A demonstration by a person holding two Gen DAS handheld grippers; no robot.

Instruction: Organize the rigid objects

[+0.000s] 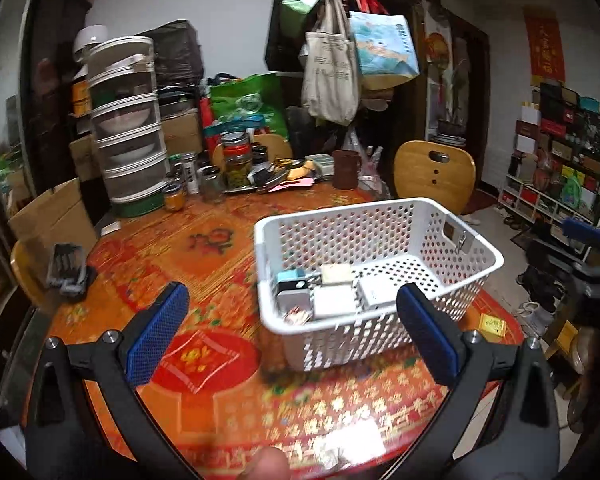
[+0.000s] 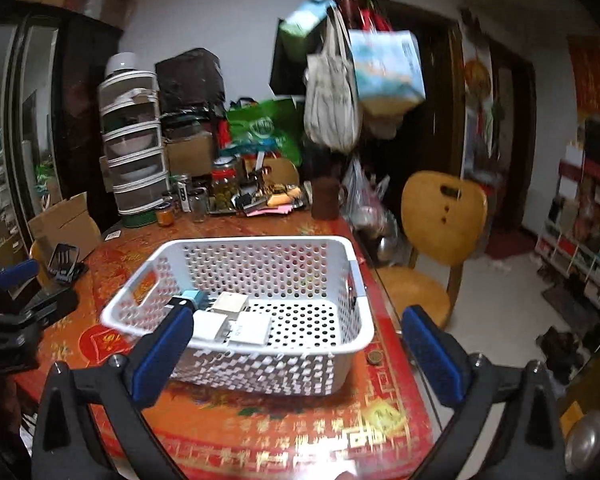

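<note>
A white perforated basket stands on the orange-red table and also shows in the right wrist view. Inside it lie several small white boxes and a teal-and-black gadget; they show in the right wrist view as white boxes. My left gripper is open and empty, hovering before the basket's near left corner. My right gripper is open and empty, held above the basket's near wall. The left gripper shows at the right view's left edge.
A black phone stand sits at the table's left edge. Jars, a brown mug and stacked food covers crowd the far side. A wooden chair stands to the right. A coin and a yellow tag lie by the basket.
</note>
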